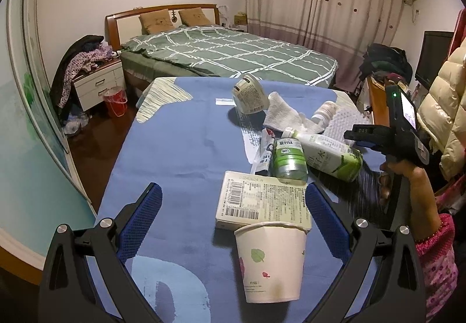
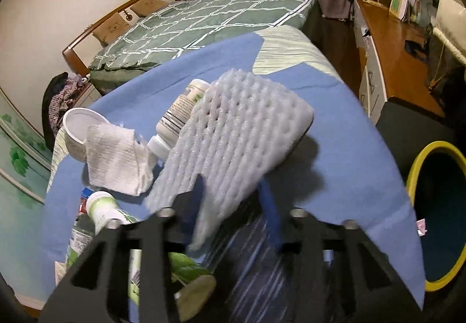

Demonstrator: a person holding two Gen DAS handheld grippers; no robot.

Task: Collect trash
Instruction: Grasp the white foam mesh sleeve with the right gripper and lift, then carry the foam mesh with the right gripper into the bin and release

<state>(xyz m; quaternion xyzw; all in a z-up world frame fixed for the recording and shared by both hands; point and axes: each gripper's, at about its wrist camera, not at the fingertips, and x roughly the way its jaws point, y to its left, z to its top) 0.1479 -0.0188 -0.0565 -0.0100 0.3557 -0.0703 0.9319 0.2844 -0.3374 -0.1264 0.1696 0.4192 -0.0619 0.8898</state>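
Left gripper (image 1: 233,203): fingers spread wide | paper cup (image 1: 271,260): between fingers, nearest | flat carton (image 1: 262,200): just beyond cup | green bottles (image 1: 308,155): past fingertips | bench (image 1: 180,148): blue cloth

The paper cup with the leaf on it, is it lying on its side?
No, the paper cup stands upright on the blue cloth, its open rim facing up.

Worktop (image 1: 180,148) covered in matt blue cloth. Paper cup (image 1: 269,259) matt; foam net sleeve (image 2: 233,131) white, soft and open-meshed. Green-labelled bottle (image 1: 329,155) glossy plastic; crumpled tissue (image 2: 116,163) embossed paper.
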